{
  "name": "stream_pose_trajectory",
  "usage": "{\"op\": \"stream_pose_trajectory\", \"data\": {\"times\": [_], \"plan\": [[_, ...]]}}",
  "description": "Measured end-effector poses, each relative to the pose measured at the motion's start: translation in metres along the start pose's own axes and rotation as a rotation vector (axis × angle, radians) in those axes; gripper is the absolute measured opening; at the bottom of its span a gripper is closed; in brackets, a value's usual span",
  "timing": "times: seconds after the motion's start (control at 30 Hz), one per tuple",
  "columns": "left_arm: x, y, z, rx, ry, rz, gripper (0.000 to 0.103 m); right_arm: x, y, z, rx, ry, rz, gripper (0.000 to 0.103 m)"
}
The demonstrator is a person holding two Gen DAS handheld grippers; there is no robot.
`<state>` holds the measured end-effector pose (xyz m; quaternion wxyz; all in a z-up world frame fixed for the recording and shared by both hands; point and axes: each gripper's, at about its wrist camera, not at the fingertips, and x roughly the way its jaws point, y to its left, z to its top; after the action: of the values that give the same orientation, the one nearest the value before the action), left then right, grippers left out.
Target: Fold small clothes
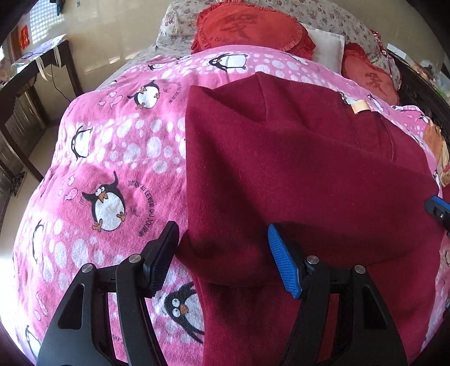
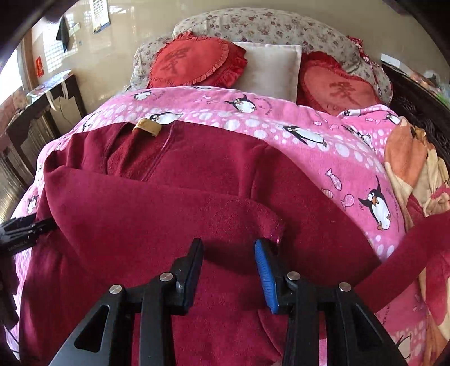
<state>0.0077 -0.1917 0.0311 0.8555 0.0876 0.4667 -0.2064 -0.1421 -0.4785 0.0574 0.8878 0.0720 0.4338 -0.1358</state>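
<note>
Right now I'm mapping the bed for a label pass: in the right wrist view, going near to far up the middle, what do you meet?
Right hand-held gripper → dark red garment → pink penguin blanket → white pillow → floral pillow.

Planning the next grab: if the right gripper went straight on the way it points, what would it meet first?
Most likely the dark red garment: the open right gripper aims down at its folded-over flap, with nothing visible between. Depth is hard to judge.
</note>
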Motion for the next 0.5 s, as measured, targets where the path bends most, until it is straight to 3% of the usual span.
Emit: {"op": "stream_pose_trajectory", "data": {"times": [0.23, 0.5], "plan": [[-0.048, -0.019, 0.005, 0.057, -0.116, -0.02, 0.066, -0.024, -0.003, -0.003, 0.052, -0.037, 0.016, 0.037], [-0.045, -0.061, 0.004, 0.097, -0.066, -0.081, 0.066, -0.016, -0.003, -0.011, 0.057, 0.0, 0.026, 0.037]]}}
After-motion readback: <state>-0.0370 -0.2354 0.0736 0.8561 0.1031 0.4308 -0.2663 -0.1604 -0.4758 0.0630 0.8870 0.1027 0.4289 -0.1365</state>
